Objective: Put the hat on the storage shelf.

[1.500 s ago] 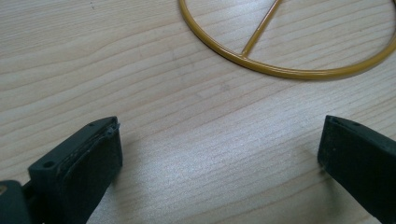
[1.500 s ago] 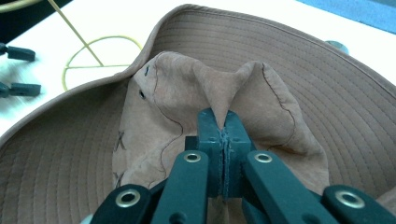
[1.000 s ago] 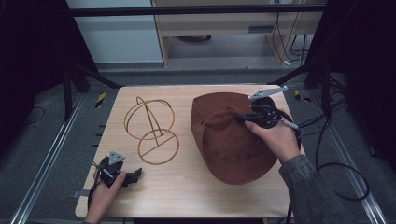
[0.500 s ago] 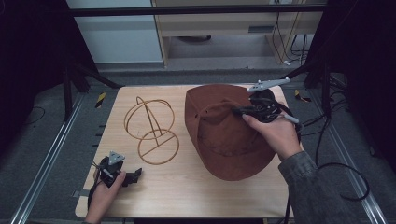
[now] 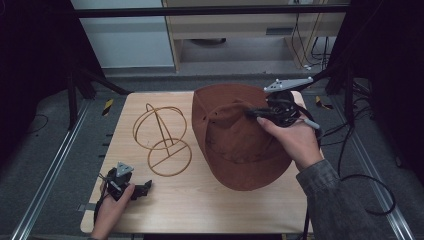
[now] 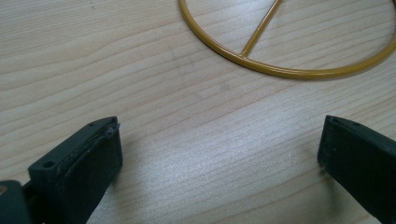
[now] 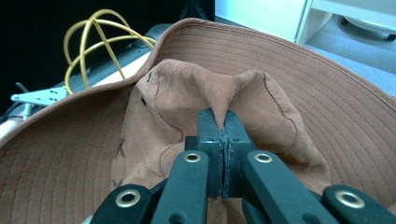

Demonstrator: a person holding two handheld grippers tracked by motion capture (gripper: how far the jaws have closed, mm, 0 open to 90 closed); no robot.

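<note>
A: High view first, where's everything?

B: My right gripper (image 5: 252,113) is up over the right half of the tabletop (image 5: 200,200), clamped on the crown of the brown hat (image 5: 235,145). The hat tilts, its far brim lifted toward the back edge and its near brim low over the wood; I can't tell whether it touches. The wire hat stand (image 5: 162,140) sits just left of it, on its ring base, and looks apart from the brim.

A: And your left?

B: My left gripper (image 5: 142,189) rests low at the near left corner, pointing right toward the stand's base, well apart from the hat.

A: Over to the left gripper view!

B: Jaws spread wide, nothing between them, just bare wood grain. Ahead lies the yellow ring of the wire hat stand (image 6: 280,70), flat on the tabletop (image 6: 187,140), with one straight spoke crossing it.

A: Right gripper view, go!

B: Here's the grip up close: my right gripper (image 7: 223,135) has its jaws pinched together on a fold of the brown hat (image 7: 187,93), the soft crown bunched into a ridge that rises out of the pads. The stitched brim curves around behind. Past the brim at upper left, the loops of the wire hat stand (image 7: 95,35) rise, and below them shows the grey plate of my left gripper (image 7: 39,95)
</note>
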